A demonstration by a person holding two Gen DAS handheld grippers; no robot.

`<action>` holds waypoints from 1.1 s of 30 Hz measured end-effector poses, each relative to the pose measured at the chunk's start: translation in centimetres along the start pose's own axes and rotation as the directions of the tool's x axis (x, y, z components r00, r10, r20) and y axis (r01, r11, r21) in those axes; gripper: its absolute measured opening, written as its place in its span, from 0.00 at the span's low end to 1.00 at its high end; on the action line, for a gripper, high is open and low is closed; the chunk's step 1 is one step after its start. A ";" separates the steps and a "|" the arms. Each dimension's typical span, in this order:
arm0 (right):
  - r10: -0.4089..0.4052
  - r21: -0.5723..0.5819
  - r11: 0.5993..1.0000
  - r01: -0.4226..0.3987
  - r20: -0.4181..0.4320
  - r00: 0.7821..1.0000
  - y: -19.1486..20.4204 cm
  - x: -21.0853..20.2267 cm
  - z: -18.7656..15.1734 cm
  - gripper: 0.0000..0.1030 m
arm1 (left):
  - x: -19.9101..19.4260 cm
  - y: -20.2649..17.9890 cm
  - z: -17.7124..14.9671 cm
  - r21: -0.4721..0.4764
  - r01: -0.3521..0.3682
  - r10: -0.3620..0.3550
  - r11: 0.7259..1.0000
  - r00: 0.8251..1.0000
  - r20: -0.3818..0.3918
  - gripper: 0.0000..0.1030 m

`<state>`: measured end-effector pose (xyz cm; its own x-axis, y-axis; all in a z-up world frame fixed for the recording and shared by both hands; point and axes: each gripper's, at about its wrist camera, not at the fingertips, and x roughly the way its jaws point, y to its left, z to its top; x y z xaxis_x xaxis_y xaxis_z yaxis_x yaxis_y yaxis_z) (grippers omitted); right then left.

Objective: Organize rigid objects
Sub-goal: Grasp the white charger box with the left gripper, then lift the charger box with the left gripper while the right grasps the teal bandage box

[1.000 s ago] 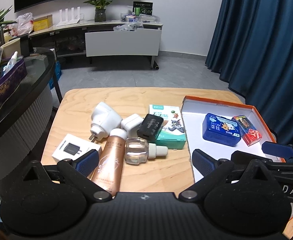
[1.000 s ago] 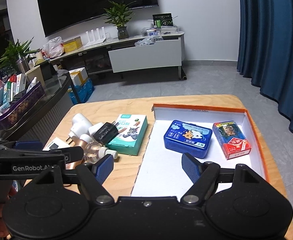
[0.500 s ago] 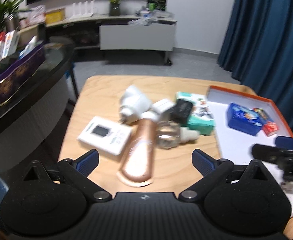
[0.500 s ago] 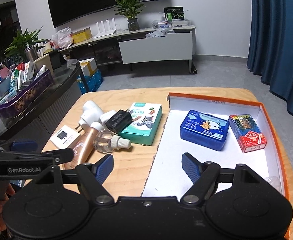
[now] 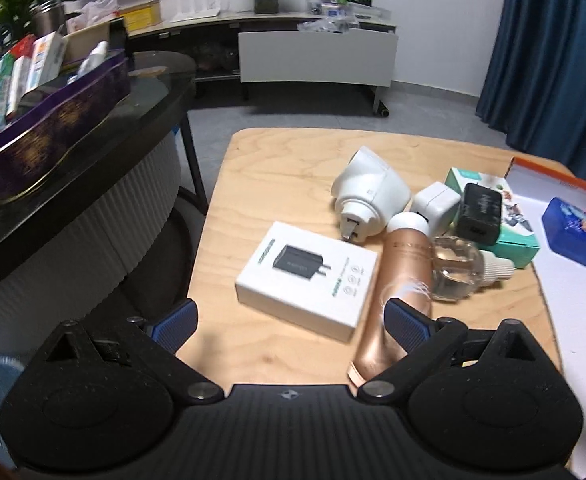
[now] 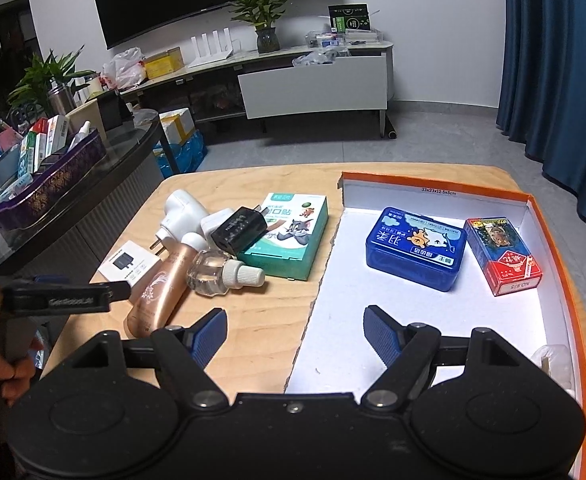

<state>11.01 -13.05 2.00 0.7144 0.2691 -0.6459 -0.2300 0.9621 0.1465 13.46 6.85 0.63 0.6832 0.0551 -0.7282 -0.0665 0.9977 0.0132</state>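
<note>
Left gripper (image 5: 289, 322) spread wide and empty, white charger box (image 5: 307, 279) just ahead between its jaws, rose-gold tube (image 5: 401, 292) by the right jaw, right gripper (image 6: 295, 334) spread and empty, orange-rimmed tray (image 6: 553, 240) ahead-right, blue tin (image 6: 415, 248) inside.

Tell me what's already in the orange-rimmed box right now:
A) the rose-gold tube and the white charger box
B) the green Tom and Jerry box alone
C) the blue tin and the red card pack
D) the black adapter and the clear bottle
C: the blue tin and red card pack lie inside the box; the rest sits on the table.
</note>
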 end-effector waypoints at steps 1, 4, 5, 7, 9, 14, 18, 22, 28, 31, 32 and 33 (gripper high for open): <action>-0.002 0.002 1.000 0.002 -0.001 1.000 -0.1 0.0 0.1 0.86 | 0.4 0.0 0.2 0.016 -0.005 0.005 1.000 1.000 0.003 0.99; -0.010 0.007 1.000 0.010 -0.004 1.000 -0.3 0.1 0.1 0.86 | 1.6 0.0 0.8 0.051 0.000 -0.001 0.999 1.000 0.007 0.99; -0.013 0.009 1.000 0.013 -0.006 1.000 -0.4 0.2 0.1 0.86 | 2.0 0.1 0.9 0.061 0.008 -0.008 0.998 1.000 0.004 0.99; -0.016 0.012 1.000 0.017 -0.010 1.000 -0.5 0.4 0.2 0.86 | 2.7 0.0 0.9 0.097 0.009 -0.010 0.995 1.000 0.003 0.99; -0.019 0.016 1.000 0.019 -0.016 1.000 -0.5 0.7 0.3 0.86 | 3.1 0.0 0.8 0.131 0.015 -0.016 0.991 1.000 0.004 0.99; -0.024 0.012 1.000 0.025 -0.033 0.999 -0.6 2.3 0.9 0.86 | 3.7 0.5 0.6 0.108 0.077 -0.078 0.991 0.997 0.005 0.77; -0.016 0.001 1.000 0.016 -0.039 0.999 -0.2 3.9 1.8 0.86 | 3.1 0.4 0.3 0.109 0.093 -0.096 0.990 0.995 0.023 0.77; 0.027 0.006 1.000 -0.027 -0.052 0.998 0.7 5.8 3.0 0.86 | 2.0 1.1 0.0 0.041 0.090 -0.091 0.995 0.995 0.040 0.77; 0.006 -0.027 1.000 -0.007 -0.027 1.000 3.0 8.1 4.2 0.86 | -0.4 2.2 -0.4 -0.010 0.082 -0.081 0.997 0.995 0.063 0.77; -0.093 0.008 0.996 0.094 -0.017 0.995 2.1 9.3 4.9 0.86 | -1.2 2.5 -0.6 -0.013 0.085 -0.084 0.996 0.993 0.078 0.77; -0.120 0.002 0.993 0.120 -0.015 0.993 2.0 9.7 5.1 0.86 | -1.3 2.7 -0.8 -0.020 0.090 -0.088 0.996 0.993 0.084 0.77; -0.128 -0.007 0.992 0.128 -0.024 0.991 1.8 10.2 5.2 0.86 | -1.3 2.7 -0.8 -0.029 0.097 -0.094 0.995 0.992 0.088 0.77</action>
<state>21.32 -8.33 -0.37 0.7217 0.1424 -0.6774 -0.1412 0.9883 0.0573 11.81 9.42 1.11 0.7480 -0.0353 -0.6628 -0.0215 0.9968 -0.0774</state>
